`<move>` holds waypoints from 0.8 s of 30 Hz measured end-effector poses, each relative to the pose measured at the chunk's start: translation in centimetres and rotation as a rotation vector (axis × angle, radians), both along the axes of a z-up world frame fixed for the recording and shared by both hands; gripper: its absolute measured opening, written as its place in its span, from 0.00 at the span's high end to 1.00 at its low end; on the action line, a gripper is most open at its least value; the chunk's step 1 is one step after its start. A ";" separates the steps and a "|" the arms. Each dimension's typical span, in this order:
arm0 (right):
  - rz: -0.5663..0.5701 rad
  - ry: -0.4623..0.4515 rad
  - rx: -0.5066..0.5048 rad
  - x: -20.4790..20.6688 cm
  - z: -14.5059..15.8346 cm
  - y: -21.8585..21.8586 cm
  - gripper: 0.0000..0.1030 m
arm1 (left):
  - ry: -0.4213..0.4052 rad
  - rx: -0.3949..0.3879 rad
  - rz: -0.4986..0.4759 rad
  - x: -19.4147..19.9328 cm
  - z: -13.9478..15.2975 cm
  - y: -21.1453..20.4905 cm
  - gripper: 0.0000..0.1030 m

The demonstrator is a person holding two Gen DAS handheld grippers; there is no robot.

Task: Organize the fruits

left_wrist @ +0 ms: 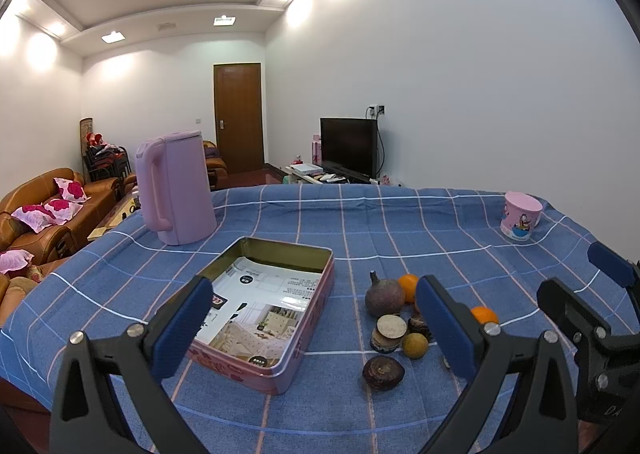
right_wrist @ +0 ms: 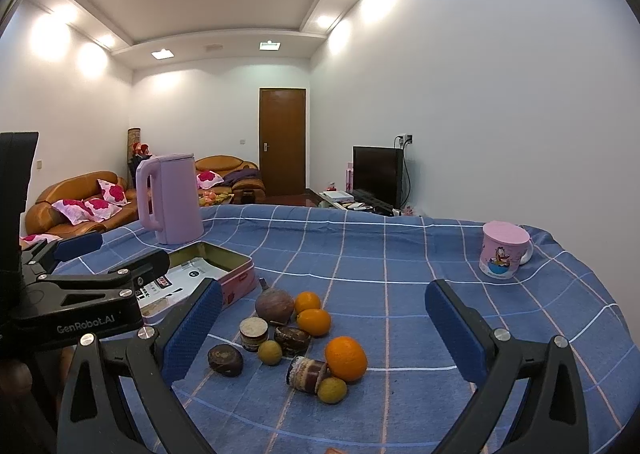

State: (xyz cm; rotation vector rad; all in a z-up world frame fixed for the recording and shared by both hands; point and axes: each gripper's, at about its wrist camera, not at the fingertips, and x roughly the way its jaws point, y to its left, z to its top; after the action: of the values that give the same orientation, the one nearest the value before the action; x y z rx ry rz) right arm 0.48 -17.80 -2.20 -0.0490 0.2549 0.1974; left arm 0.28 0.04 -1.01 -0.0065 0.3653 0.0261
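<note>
Nothing sorted yet: pink tin (left_wrist: 280, 370) bare of fruit on the blue-checked bench (right_wrist: 400, 254), oranges (right_wrist: 345, 358) and brown pieces (right_wrist: 225, 360) heaped just beside it, left tool (left_wrist: 316, 328) and right tool (right_wrist: 324, 330) both spread wide, empty, above.

Both cameras sit low over the blue checked tablecloth (left_wrist: 400, 222), looking across the table toward the brown wooden door (left_wrist: 238, 118) at the room's far end. The left wrist view stands further left, close above the open pink rectangular tin (left_wrist: 280, 370). The right wrist view looks from further right, near the cluster of oranges and brown fruits (right_wrist: 296, 338). Both share the tin, the fruits, the tall pink kettle (right_wrist: 170, 198) and the pink cartoon cup (right_wrist: 502, 252).
</note>
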 end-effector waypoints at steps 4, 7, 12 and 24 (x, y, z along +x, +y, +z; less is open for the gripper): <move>0.000 0.000 0.001 0.0 0.0 0.0 0.01 | 0.001 0.002 0.001 -0.1 0.1 -0.1 0.00; 0.000 0.000 0.001 0.0 0.0 0.0 0.01 | 0.001 0.002 0.001 -0.1 0.0 -0.1 0.00; -0.001 0.002 0.000 0.0 -0.1 0.0 0.01 | 0.003 0.000 0.003 -0.1 0.0 -0.1 0.00; -0.003 0.012 0.001 0.0 -0.8 0.0 0.01 | 0.013 0.001 0.002 -0.2 -0.3 -0.2 0.00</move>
State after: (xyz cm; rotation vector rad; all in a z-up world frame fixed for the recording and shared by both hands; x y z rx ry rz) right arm 0.47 -17.80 -2.97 -0.0465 0.2673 0.1951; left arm 0.12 -0.20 -1.30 -0.0057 0.3784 0.0282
